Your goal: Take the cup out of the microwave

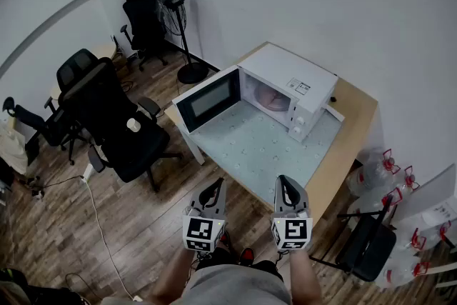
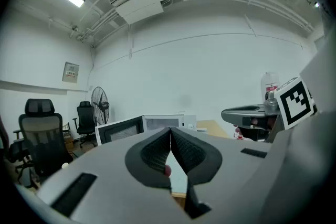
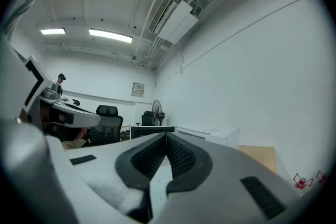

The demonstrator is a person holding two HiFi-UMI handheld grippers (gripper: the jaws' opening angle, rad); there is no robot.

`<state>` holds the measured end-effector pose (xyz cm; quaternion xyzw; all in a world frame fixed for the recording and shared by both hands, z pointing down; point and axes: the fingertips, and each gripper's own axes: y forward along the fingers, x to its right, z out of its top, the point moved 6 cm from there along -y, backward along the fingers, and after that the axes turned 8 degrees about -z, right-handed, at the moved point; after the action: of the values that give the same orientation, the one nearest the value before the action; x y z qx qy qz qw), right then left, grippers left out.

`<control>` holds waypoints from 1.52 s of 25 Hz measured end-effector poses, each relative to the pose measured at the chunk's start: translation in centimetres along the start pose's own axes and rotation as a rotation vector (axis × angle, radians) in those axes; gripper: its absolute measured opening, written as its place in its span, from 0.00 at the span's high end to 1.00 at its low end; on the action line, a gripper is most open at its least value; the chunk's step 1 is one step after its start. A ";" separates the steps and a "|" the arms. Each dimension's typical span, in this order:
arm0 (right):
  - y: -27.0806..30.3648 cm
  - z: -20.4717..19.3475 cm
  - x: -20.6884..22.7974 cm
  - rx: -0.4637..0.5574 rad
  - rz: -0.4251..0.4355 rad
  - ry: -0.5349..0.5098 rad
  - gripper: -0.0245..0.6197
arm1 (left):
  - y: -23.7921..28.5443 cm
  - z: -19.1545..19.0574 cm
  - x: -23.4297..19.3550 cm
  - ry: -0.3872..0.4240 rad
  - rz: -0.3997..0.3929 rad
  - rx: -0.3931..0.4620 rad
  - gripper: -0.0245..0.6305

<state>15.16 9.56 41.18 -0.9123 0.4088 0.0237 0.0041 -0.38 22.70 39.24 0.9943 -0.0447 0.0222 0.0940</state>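
Task at its outset. The microwave [image 1: 289, 86] stands on the surface [image 1: 264, 153] with its door [image 1: 208, 100] open; a pinkish shape inside, presumably the cup [image 1: 271, 98], is not yet removed. Left tongs [image 1: 212, 191] and right tongs [image 1: 285, 186] are clenched on nothing (well apart from the microwave); reach, grasp and withdrawal remain.

A white microwave [image 1: 293, 86] with a dark-glass door [image 1: 208, 100] sits on a pale green, dotted tabletop [image 1: 257, 153] edged in tan wood. The grey left gripper [image 1: 216, 186] and right gripper [image 1: 285, 182] carry black-and-white square markers [image 1: 202, 231]. A black chair [image 1: 107, 107] stands on a brown plank floor [image 1: 64, 225].
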 end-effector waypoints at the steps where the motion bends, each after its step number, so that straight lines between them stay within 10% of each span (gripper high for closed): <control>1: 0.1 0.0 0.1 0.000 0.002 0.003 0.93 | 0.1 0.0 0.0 0.000 0.001 -0.001 0.93; 20: 4.9 -0.7 1.9 0.001 0.015 0.025 0.93 | 5.3 0.7 -1.8 0.002 0.002 -0.003 0.93; 38: 20.2 -1.3 2.9 -0.069 -0.102 0.047 0.93 | 19.6 2.0 -12.8 0.004 -0.134 -0.050 0.93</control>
<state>2.07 -6.02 42.57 -0.9318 0.3607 0.0163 -0.0359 -14.84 4.22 40.28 0.9923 0.0217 0.0167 0.1204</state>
